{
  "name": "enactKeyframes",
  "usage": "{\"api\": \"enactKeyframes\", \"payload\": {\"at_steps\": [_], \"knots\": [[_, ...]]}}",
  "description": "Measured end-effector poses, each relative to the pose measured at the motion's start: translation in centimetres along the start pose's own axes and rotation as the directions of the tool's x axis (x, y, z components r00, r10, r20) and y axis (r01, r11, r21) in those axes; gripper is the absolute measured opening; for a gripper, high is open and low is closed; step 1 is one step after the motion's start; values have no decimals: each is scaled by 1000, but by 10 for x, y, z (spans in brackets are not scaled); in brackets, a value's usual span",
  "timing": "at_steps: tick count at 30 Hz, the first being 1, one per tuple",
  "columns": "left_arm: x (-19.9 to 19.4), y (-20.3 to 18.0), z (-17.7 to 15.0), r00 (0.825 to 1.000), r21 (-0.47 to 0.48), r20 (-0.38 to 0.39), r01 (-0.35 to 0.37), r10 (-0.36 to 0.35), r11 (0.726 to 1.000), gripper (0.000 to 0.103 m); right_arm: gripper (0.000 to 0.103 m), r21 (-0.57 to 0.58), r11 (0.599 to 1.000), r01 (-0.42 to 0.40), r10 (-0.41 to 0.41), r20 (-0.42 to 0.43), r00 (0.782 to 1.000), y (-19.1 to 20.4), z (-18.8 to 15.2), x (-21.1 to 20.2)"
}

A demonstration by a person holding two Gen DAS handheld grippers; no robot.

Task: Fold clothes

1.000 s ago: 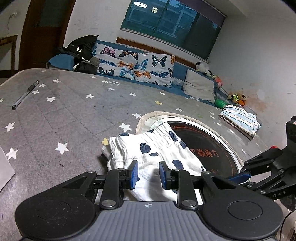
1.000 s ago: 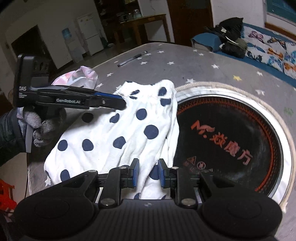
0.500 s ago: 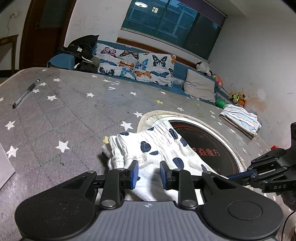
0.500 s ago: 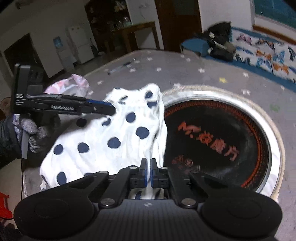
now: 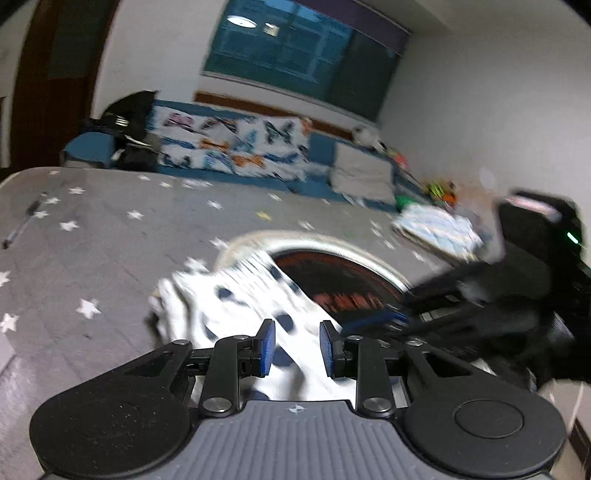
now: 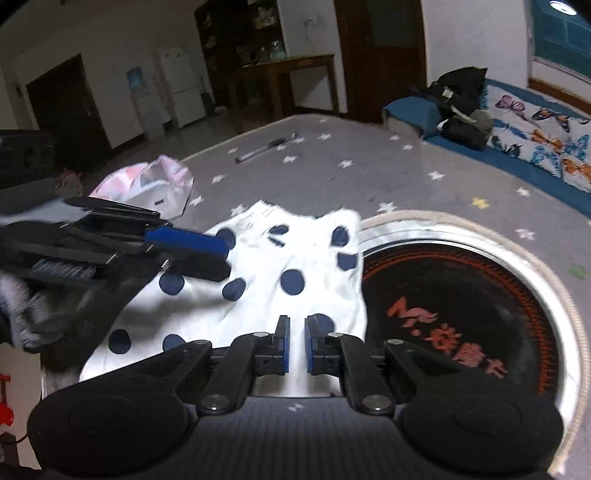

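Polka-dot garment (image 6: 280, 280) lies crumpled on the star-print table (image 6: 406, 173), its right edge overlapping the round black inset (image 6: 461, 295). Left gripper (image 5: 297, 345) hovers over it with jaws wide apart; right gripper (image 6: 296, 343) has jaws narrowly parted, cloth between them.

White walls (image 5: 461, 110) close in a dim room. A wide dark window (image 5: 295, 59) reflects a round ceiling lamp (image 5: 242, 21). Beneath it runs a blue bench (image 6: 406, 110) with a butterfly-print cushion (image 5: 236, 147) and a grey pillow (image 5: 360, 177). A brown door (image 6: 380, 55), a wooden table (image 6: 288, 74) and what may be a white fridge (image 6: 181, 85) stand farther back.
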State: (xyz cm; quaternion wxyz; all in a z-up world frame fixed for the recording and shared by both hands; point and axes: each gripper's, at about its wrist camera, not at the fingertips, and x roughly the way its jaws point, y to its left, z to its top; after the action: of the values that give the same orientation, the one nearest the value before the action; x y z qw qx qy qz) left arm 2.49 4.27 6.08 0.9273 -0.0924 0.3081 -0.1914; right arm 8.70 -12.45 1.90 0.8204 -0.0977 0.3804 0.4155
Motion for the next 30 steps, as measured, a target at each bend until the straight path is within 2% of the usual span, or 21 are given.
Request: {"api": "enactKeyframes", "payload": {"at_steps": [3, 7, 11, 13, 15, 18, 21, 25, 30], "knots": [[6, -3, -10, 999, 34, -41, -19, 20, 999, 29, 9, 7, 999, 32, -32, -30, 999, -7, -6, 6], [11, 8, -19, 997, 6, -61, -45, 45, 999, 28, 9, 44, 996, 83, -81, -44, 996, -23, -14, 0], [9, 8, -20, 998, -1, -48, -48, 48, 999, 28, 9, 64, 993, 99, -98, -17, 995, -27, -18, -21], [9, 7, -19, 998, -1, -45, -50, 50, 999, 29, 14, 67, 995, 76, -76, -1, 997, -22, -20, -30], [9, 6, -20, 998, -1, -43, -53, 53, 999, 29, 15, 51, 997, 51, -51, 9, 999, -13, -22, -34], [7, 5, -22, 997, 5, -41, -64, 64, 998, 29, 15, 14, 998, 53, -53, -16, 998, -4, -28, -28], [5, 5, -23, 996, 9, -40, -73, 73, 997, 29, 16, 31, 995, 98, -96, -53, 994, -11, -37, -25], [-1, 3, -23, 996, 9, -35, -82, 83, 997, 31, 16, 58, 986, 159, -156, -48, 987, -23, -46, -42], [-19, -20, -24, 998, 34, 2, -59, 59, 998, 35, 20, 40, 990, 135, -136, 7, 991, -9, -50, -71]]}}
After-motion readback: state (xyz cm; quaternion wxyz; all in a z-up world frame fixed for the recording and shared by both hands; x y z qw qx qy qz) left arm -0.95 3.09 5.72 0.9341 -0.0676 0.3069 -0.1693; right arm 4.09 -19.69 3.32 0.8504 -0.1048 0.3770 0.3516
